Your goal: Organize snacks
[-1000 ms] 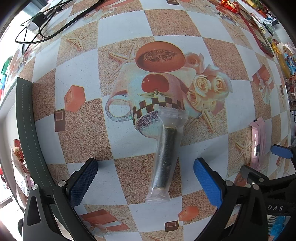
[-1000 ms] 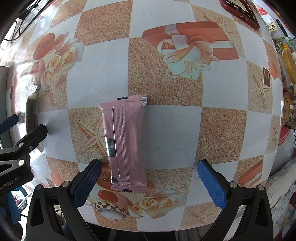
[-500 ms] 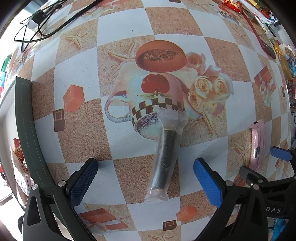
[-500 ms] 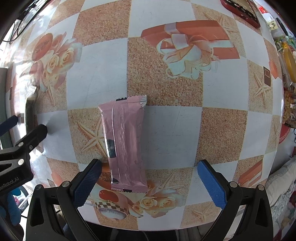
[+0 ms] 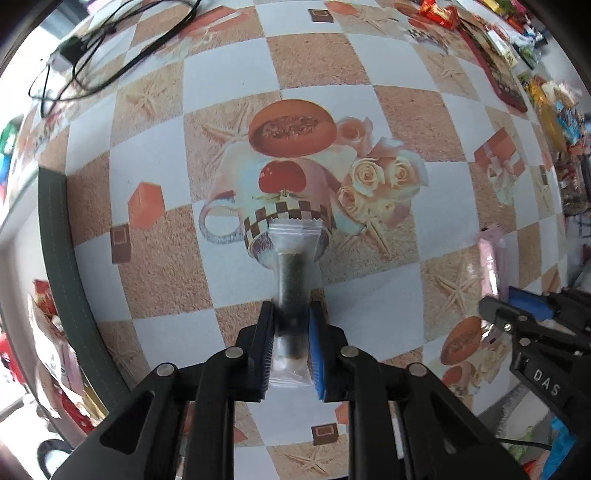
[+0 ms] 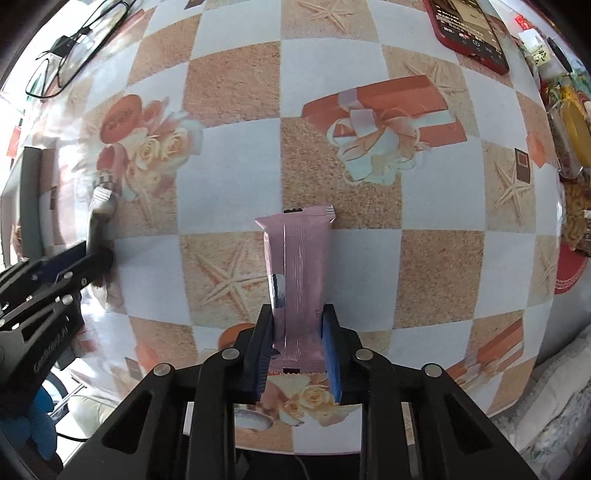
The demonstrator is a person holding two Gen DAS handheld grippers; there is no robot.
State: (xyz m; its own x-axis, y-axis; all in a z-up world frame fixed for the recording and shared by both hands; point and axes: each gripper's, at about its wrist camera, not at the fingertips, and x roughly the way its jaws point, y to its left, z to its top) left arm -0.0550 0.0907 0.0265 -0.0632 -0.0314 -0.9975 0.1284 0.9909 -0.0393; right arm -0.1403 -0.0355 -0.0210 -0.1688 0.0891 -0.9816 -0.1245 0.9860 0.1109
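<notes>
My left gripper (image 5: 291, 325) is shut on a clear packet with a dark stick snack (image 5: 291, 280), gripping its near half over the patterned tablecloth. My right gripper (image 6: 298, 332) is shut on a pink foil snack bar (image 6: 297, 266), gripping its near end. The pink bar also shows at the right of the left wrist view (image 5: 493, 258), with the right gripper (image 5: 517, 306) on it. The clear packet shows at the left of the right wrist view (image 6: 99, 218), with the left gripper (image 6: 74, 262) on it.
A red phone (image 6: 469, 33) lies at the far right of the table. Glasses and a cable (image 5: 92, 55) lie at the far left. Loose snack packets (image 5: 546, 103) crowd the right edge. A green-edged bin with wrappers (image 5: 55, 258) is at the left.
Both grippers have moved forward and closed, the left on the clear packet and the right on the pink bar. Both were open before.
</notes>
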